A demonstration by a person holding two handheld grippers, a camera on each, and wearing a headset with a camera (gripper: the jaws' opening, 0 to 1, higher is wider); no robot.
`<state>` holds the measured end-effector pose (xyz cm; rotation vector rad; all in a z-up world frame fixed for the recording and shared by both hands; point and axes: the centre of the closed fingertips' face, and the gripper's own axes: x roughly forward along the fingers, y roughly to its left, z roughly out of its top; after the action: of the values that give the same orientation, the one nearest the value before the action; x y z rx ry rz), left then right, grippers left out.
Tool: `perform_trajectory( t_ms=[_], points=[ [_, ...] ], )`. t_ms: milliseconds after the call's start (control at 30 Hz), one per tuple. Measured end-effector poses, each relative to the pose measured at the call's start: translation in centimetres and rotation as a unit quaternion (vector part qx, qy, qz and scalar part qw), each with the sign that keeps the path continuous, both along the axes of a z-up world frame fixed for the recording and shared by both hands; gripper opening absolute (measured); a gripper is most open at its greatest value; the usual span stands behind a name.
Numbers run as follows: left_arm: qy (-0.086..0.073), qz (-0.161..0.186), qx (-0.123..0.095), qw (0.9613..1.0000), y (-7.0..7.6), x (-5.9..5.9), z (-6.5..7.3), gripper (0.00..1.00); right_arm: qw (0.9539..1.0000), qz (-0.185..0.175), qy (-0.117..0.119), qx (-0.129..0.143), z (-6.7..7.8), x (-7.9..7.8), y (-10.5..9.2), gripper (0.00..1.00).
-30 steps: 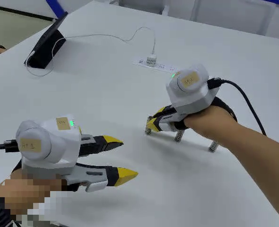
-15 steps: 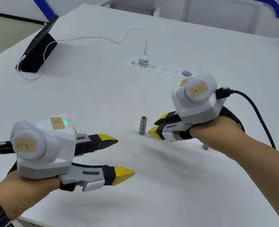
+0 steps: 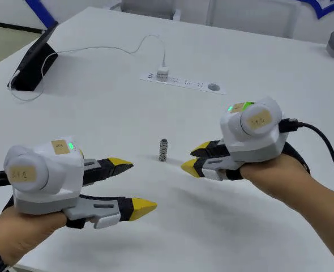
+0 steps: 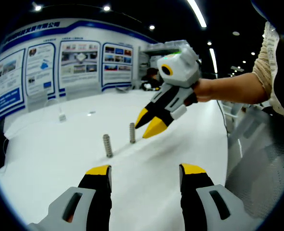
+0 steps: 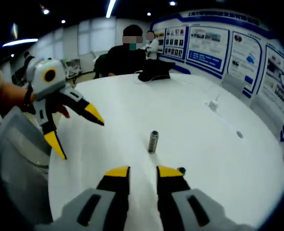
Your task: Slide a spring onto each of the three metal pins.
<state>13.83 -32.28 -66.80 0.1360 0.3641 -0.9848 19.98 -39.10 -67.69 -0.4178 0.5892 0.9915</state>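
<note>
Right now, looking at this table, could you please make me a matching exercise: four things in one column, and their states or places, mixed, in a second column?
Column one:
1 left gripper
2 right gripper
3 spring
4 power strip

Column two:
A standing upright
B jaws wide apart, empty
C far beyond both grippers, white plug in it
D jaws narrowly apart, empty

Pairs: 1-B, 2-D, 3-A, 4-C

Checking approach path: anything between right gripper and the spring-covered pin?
No, bare table between right gripper and pin, per head view.
</note>
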Motion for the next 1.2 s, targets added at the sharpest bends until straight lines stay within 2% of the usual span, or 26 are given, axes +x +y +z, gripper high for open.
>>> perform_trajectory(
  t_ms=[567,933,1200],
  points=[
    [0.002,0.001,-0.001,1.0000,0.1,0.2,0.1,0.62,0.9986,-0.050,0.001,0.015,-0.1,-2.2,-4.9,0.27],
    [0.005,0.000,-0.001,1.0000,0.0,0.3,0.0,0.63,0.9961,-0.086,-0.003,0.022,0.2,-2.8,-8.1,0.31],
    [0.008,-0.004,0.000,1.0000,-0.4,0.1,-0.2,0.64,0.9946,-0.102,-0.005,0.021,-0.2,-3.4,-10.2,0.38]
  ],
)
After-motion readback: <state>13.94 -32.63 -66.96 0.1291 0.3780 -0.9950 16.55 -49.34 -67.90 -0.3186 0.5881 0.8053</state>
